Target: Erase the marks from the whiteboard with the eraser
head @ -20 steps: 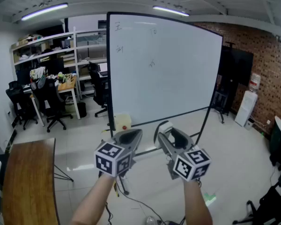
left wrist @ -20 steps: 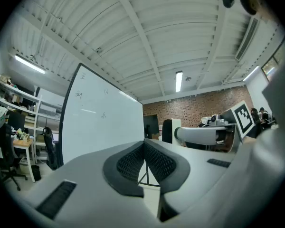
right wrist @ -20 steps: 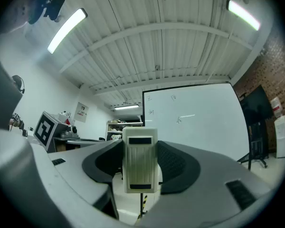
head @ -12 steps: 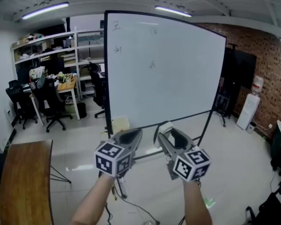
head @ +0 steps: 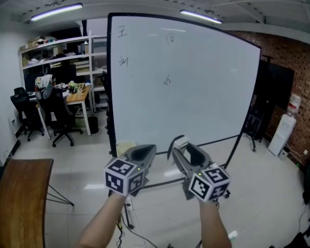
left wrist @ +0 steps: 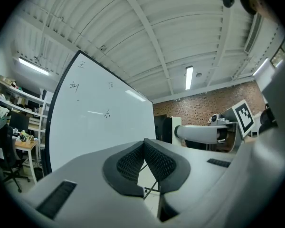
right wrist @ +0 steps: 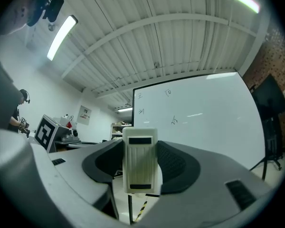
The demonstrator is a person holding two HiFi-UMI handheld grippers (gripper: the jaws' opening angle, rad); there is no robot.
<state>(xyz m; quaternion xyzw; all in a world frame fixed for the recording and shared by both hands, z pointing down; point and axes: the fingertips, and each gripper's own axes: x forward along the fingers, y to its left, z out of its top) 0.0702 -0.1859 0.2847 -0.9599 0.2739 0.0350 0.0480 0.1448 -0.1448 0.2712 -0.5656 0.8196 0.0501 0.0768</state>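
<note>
A tall whiteboard (head: 196, 87) on a wheeled stand fills the middle of the head view, with small dark marks at its top left (head: 123, 32), below that (head: 124, 61), top centre (head: 169, 38) and centre (head: 167, 80). My right gripper (head: 176, 148) is shut on a cream eraser (right wrist: 140, 160), held in front of the board's lower edge and apart from it. My left gripper (head: 146, 150) is shut and empty beside it. The board (right wrist: 199, 122) and its marks also show in both gripper views.
Office desks, black chairs (head: 59, 115) and shelving (head: 51, 56) stand at the back left. A wooden table (head: 20, 200) lies at the lower left. A brick wall and a black screen (head: 276, 99) stand at the right. Cables trail on the tiled floor by the stand's feet.
The view has moved closer to the whiteboard, which now looms larger and higher. Both grippers keep their places in the view, the right still holding the eraser.
</note>
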